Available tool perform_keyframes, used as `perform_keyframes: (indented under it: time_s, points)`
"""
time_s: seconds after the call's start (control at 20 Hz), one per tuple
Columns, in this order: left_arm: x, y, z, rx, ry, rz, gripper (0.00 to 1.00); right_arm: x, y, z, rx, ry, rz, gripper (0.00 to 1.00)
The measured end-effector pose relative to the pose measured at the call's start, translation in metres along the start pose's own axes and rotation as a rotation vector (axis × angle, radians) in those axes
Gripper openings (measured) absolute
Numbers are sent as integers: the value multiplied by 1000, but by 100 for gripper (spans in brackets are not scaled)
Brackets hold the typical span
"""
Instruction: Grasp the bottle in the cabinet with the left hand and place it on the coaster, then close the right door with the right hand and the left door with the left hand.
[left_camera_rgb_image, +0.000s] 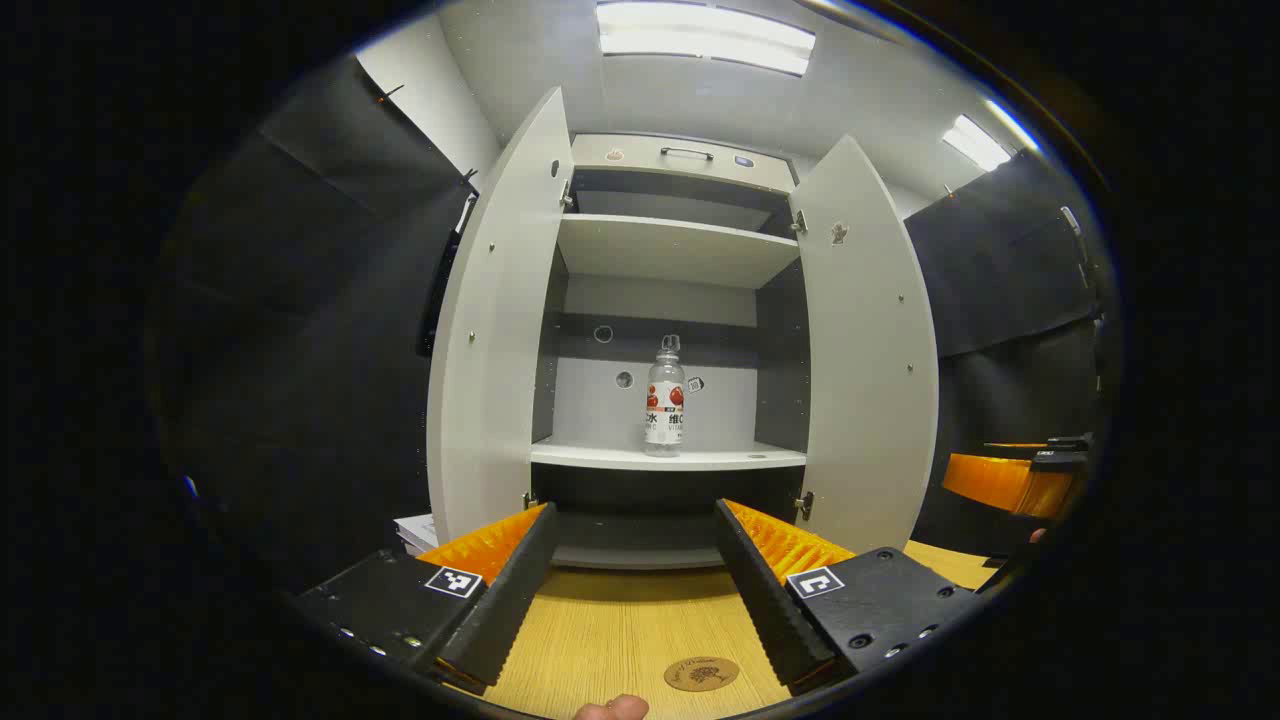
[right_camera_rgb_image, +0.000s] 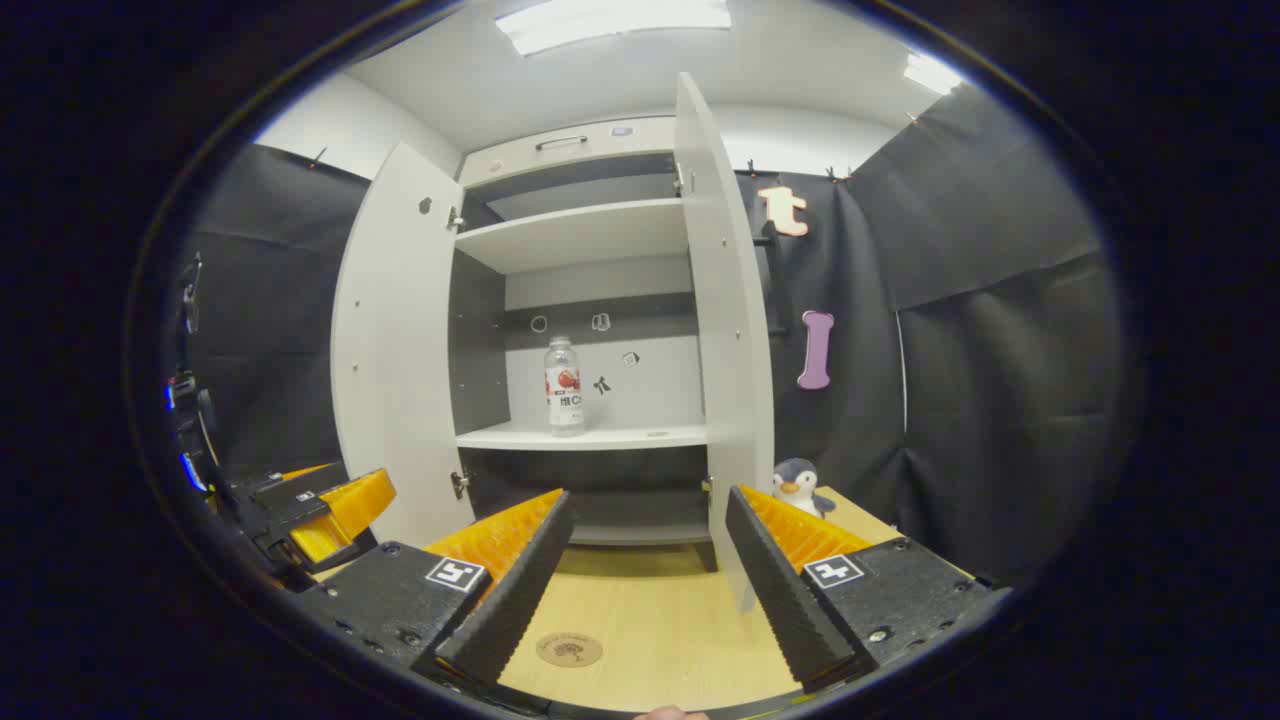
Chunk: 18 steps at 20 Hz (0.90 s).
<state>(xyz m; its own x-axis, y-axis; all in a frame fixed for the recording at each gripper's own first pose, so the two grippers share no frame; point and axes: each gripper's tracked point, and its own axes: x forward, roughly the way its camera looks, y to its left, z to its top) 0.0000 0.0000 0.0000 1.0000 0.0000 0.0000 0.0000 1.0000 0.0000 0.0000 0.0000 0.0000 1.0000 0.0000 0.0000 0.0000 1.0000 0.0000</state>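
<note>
Bottle (left_camera_rgb_image: 665, 398): upright at the centre of the left gripper view, on the lower shelf (left_camera_rgb_image: 668, 457) of the cabinet, near the shelf's front edge; it also stands left of centre in the right gripper view.
Cabinet: both doors swung open; the left door (left_camera_rgb_image: 490, 330) fills the middle left of the left gripper view, the right door (left_camera_rgb_image: 868, 350) the middle right.
Coaster (left_camera_rgb_image: 701, 673): flat on the wooden table (left_camera_rgb_image: 610, 630), bottom centre of the left gripper view, between the fingers and well apart from the bottle.
Left gripper (left_camera_rgb_image: 632, 585): jaws wide, holding nothing, aimed straight at the bottle from well short of the cabinet.
Right gripper (right_camera_rgb_image: 648, 575): jaws wide, holding nothing, low in its own view, pointing at the open cabinet with the right door's edge just above its right finger.
Step in hand: by my reading, the reach for the bottle has not yet begun; nothing of the task is done.
Risk, grasp: the bottle is tall and narrow, so a finger that nudges it before both close could tip it over on the shelf.
Risk, doors: the open doors flank the approach, and a wide gripper drifting sideways could knock one.
Risk, placing: the coaster is small, so a bottle set off-centre could stand crooked on its rim.
Bystander: a toy penguin (right_camera_rgb_image: 798, 487) sits by the right door's foot, lower right of the right gripper view, and could be brushed as that door swings.
</note>
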Motion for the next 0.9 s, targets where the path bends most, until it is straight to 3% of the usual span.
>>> perform_keyframes:
  time_s: [0.4, 0.45, 0.5, 0.6, 0.65, 0.9]
  points:
    - [-1, -1, -1, 9, 1, -3, 95, -2, -1, -1, 5, 8, -3, 100]
    - [-1, 0, -1, 9, 1, -3, 99, -2, -1, -1, 6, 7, -3, 100]
    - [-1, -1, -1, 8, 1, -4, 95, -2, 0, -1, 6, 7, -4, 100]
    - [0, -1, 0, 8, -4, -5, 99, -3, 0, 0, 4, 6, -2, 100]
    - [0, -1, 1, 9, -6, -6, 95, -2, 0, 0, 2, 5, -3, 100]
    - [0, -2, 2, 7, -9, -11, 95, -4, 0, 1, 0, 0, -7, 100]
